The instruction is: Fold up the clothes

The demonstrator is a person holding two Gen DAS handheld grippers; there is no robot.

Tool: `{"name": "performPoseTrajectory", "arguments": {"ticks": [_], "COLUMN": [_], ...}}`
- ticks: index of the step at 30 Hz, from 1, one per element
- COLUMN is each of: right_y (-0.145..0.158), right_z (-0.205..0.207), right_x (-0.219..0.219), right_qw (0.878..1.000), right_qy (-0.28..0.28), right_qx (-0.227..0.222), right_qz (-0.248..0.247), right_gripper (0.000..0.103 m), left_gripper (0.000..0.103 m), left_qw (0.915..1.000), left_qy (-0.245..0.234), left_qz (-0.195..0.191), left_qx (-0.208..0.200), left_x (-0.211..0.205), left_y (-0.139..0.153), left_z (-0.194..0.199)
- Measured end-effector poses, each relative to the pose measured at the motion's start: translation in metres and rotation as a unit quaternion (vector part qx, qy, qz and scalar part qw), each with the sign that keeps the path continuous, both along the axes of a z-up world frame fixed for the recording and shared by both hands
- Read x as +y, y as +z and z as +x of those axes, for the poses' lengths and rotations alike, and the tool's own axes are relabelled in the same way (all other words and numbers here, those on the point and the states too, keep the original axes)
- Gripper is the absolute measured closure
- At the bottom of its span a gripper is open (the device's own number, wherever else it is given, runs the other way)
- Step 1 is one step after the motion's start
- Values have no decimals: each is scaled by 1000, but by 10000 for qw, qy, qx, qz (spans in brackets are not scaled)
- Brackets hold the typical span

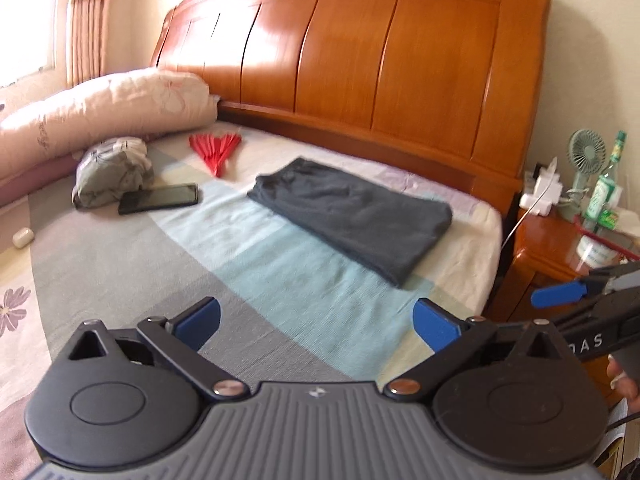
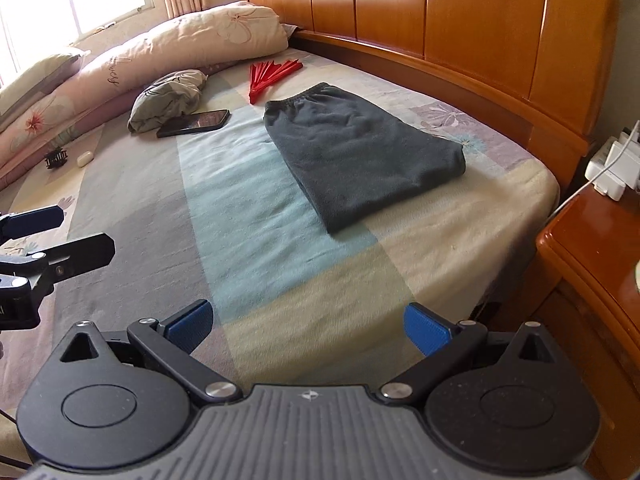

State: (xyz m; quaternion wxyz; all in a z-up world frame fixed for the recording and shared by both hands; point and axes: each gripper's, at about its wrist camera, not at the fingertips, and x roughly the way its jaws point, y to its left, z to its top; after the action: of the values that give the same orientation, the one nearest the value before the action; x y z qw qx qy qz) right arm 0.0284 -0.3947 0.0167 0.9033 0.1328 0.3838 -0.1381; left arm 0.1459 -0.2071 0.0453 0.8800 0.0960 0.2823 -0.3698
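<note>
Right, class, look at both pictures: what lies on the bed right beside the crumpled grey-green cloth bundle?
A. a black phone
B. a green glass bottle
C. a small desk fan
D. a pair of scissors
A: a black phone lies flat on the bed sheet, its end against the crumpled bundle, while the folded dark grey garment lies apart from both, nearer the headboard.
</note>
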Motion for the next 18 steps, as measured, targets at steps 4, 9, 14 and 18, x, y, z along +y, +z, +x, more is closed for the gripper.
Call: {"name": "performPoseTrajectory", "arguments": {"ticks": [4, 9, 14, 18], "right_y": [8, 19, 31, 34], "right_z": [-17, -34, -48, -56], "right_x": [9, 19, 27, 31], "right_qw": [9999, 9995, 9987, 9984], "right_qy": [16, 75, 80, 89], "right_qx": [-101, -279, -394, -390], "right_qz": [-62, -112, -300, -411], "right_gripper": [0, 0, 0, 0], "left_gripper": [1, 1, 1, 1], "left_qw": [9999, 9991, 9992, 9991], "left_qy": [-66, -10, 12, -65], "left_qz": [126, 64, 112, 37], "left_qx": [51, 426, 392, 425], "left_x": [2, 4, 0, -2], "left_y": [5, 7, 11, 15], "left_z": [-9, -15, -27, -34]}}
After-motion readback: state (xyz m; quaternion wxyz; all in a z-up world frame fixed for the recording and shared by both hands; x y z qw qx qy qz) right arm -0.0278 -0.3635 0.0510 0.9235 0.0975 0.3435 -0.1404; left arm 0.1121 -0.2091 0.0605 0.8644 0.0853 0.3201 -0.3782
